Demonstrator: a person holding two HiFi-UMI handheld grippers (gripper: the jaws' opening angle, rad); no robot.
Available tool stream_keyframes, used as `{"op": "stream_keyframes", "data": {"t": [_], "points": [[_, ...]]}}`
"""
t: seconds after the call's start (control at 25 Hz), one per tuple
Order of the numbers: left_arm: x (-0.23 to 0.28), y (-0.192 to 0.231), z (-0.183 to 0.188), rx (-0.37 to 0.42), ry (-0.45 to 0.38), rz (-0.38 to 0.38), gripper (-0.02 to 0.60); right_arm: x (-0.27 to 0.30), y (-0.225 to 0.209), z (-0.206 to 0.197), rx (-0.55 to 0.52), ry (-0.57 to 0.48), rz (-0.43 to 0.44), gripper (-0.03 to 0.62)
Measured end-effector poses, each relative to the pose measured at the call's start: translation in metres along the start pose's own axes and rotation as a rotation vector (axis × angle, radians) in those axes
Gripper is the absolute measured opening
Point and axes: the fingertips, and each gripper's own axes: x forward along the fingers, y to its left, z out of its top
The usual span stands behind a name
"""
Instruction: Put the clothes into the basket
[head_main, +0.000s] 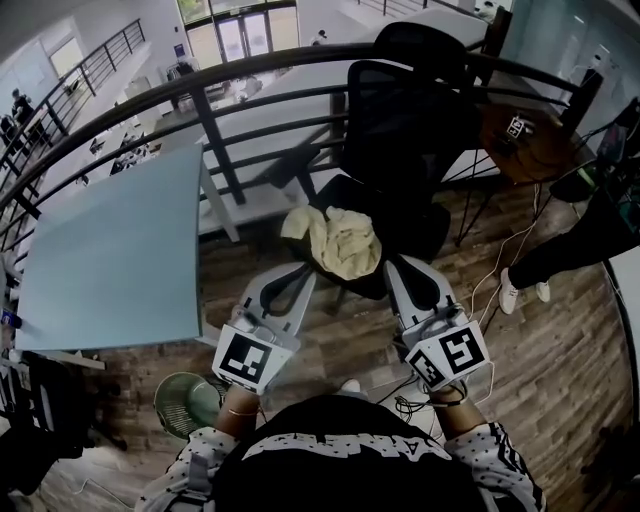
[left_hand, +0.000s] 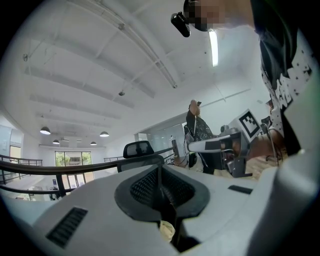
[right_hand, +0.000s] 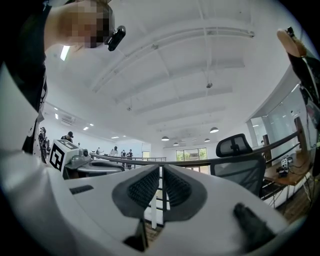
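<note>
Centrally, the pale yellow cloth (head_main: 340, 240) hangs bunched in front of the black chair (head_main: 400, 120), at 12 o'clock from both grippers and spanning the gap between their tips, long axis running 9 to 3 o'clock. Left gripper (head_main: 298, 272): jaws closed, a scrap of the cloth pinched low between the pads, as its own view shows. Right gripper (head_main: 392, 265): jaws closed to a slit, with no cloth seen between them in its view. A green round basket (head_main: 185, 400), judged the target, stands on the floor at 7 o'clock of the left gripper, which is the nearer one; the carry would swing back that way.
</note>
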Motion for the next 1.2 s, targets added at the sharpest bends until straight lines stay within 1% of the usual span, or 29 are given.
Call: {"op": "stream_keyframes", "data": {"t": [0.2, 0.4, 0.52, 0.72, 0.84, 1.0, 1.2], "points": [[0.015, -0.003, 0.002, 0.015, 0.001, 0.02, 0.017, 0.003, -0.017, 0.0, 0.002, -0.008, 0.024, 0.034], [0.027, -0.002, 0.002, 0.009, 0.006, 0.054, 0.015, 0.007, -0.029, 0.0, 0.008, -0.02, 0.053, 0.034], [0.033, -0.004, 0.002, 0.018, 0.007, 0.056, 0.015, 0.008, -0.034, 0.001, 0.004, -0.025, 0.059, 0.034], [0.041, 0.0, -0.004, 0.004, 0.013, 0.061, 0.017, 0.014, -0.041, -0.005, 0.012, -0.022, 0.059, 0.034], [0.047, 0.007, -0.007, 0.002, 0.023, 0.049, 0.017, 0.021, -0.044, -0.005, 0.008, -0.017, 0.051, 0.034], [0.062, 0.02, -0.013, 0.009, 0.023, 0.015, 0.017, 0.037, -0.046, -0.005, -0.05, -0.004, 0.029, 0.034], [0.078, 0.043, -0.019, 0.006, 0.024, -0.02, 0.015, 0.06, -0.054, -0.01, -0.049, -0.004, 0.001, 0.034]]}}
